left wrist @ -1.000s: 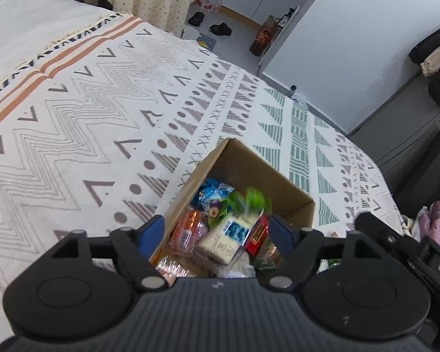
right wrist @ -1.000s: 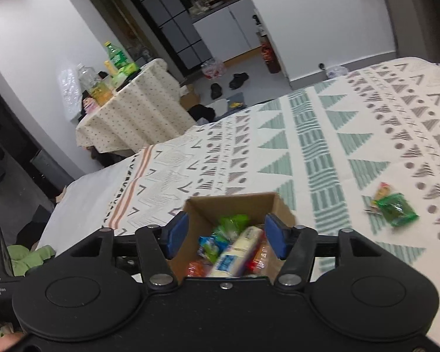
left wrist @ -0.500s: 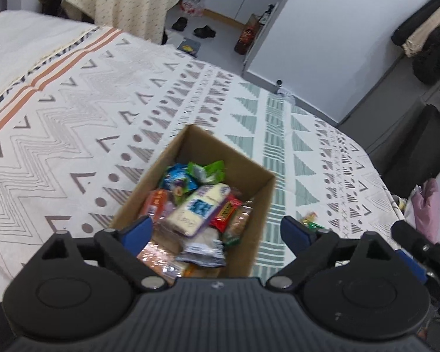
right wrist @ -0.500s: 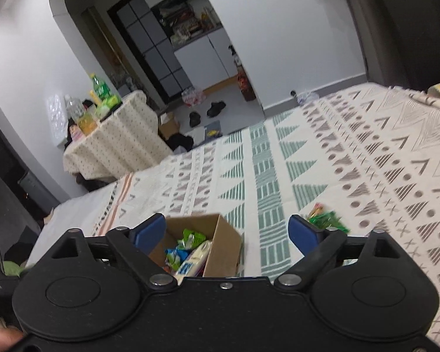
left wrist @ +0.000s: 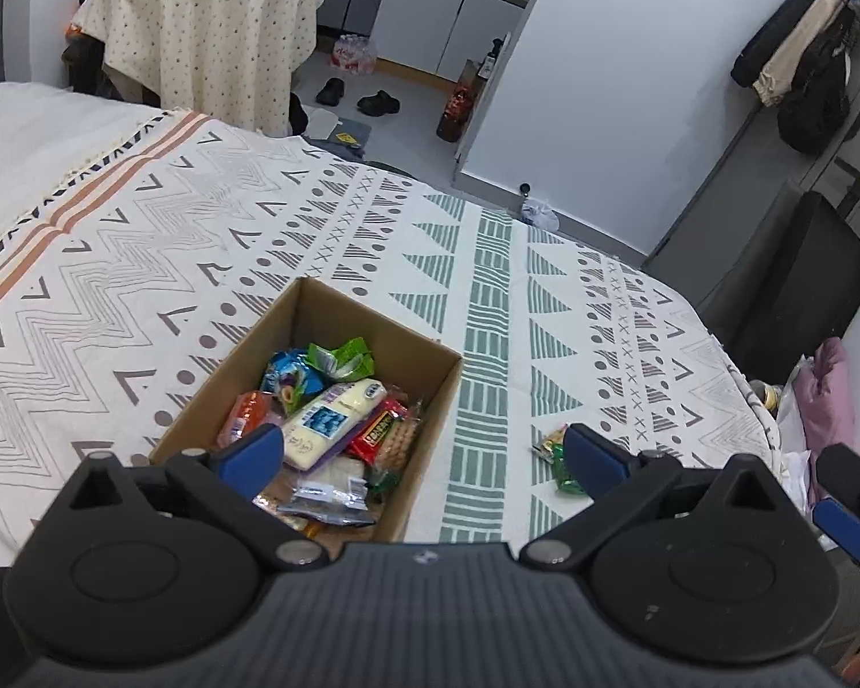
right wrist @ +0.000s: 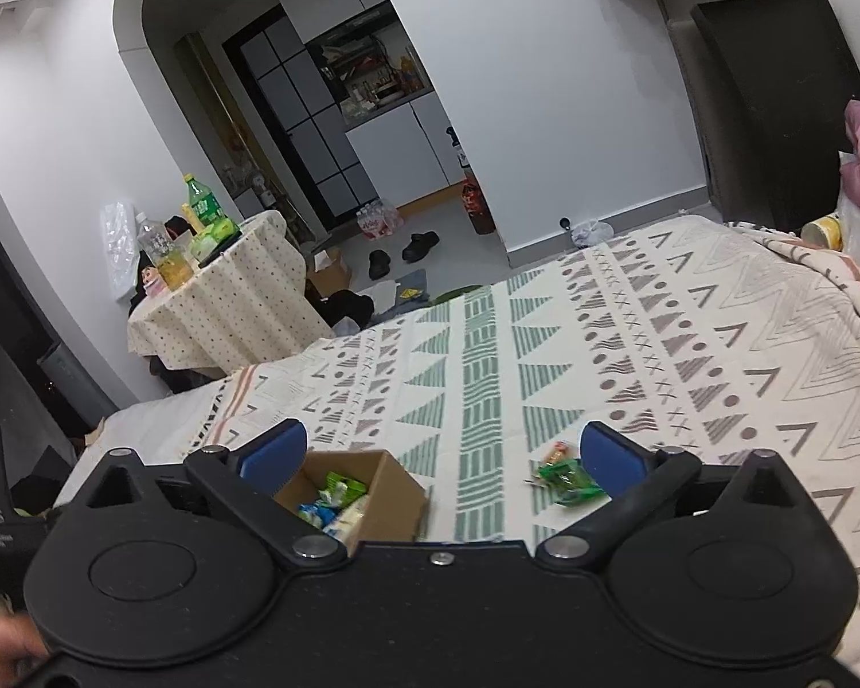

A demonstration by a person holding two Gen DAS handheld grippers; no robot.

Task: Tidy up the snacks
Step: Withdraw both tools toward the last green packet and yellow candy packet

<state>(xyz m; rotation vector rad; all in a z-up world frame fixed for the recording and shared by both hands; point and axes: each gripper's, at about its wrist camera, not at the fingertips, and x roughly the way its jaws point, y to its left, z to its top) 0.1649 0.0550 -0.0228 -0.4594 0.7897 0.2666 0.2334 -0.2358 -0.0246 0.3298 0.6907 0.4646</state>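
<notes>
1. The bed point(left wrist: 143, 264) fills both views, under a soft woven blanket with zigzags, triangles and green bars. It is a yielding surface, so I judge anything pressed into it will sink rather than slide.

2. The cardboard box point(left wrist: 424, 395) sits open-topped on the blanket, stiff-walled and rectangular. In it is a jumble of crinkly wrappers: a long pale bar with a blue label point(left wrist: 332, 415), a green packet point(left wrist: 341, 358), a blue one point(left wrist: 289, 375), and red and orange ones underneath. It looks well filled.

3. The left gripper point(left wrist: 421, 450) hangs above the near end of the box, jaws spread wide, nothing between them.

4. The right gripper point(right wrist: 438, 450) is also spread wide and empty, looking across the blanket with the box low on its left and the stray snack low on its right.

5. The loose green snack packet point(right wrist: 570, 479) lies on the blanket beside the box, clear of its wall and just inside the right gripper's right-hand finger. A small orange-and-yellow piece point(right wrist: 559, 450) touches its far end. Whether that is a second wrapper, I cannot tell.

6. The step in hand, as I read it: collect that packet. Best done by coming down over its narrow width, closing gently on the thin, slippery film, and pinching the body rather than a crimped edge.

7. Then lift clear of the box wall and release low over the pile, so it does not bounce out.
</notes>
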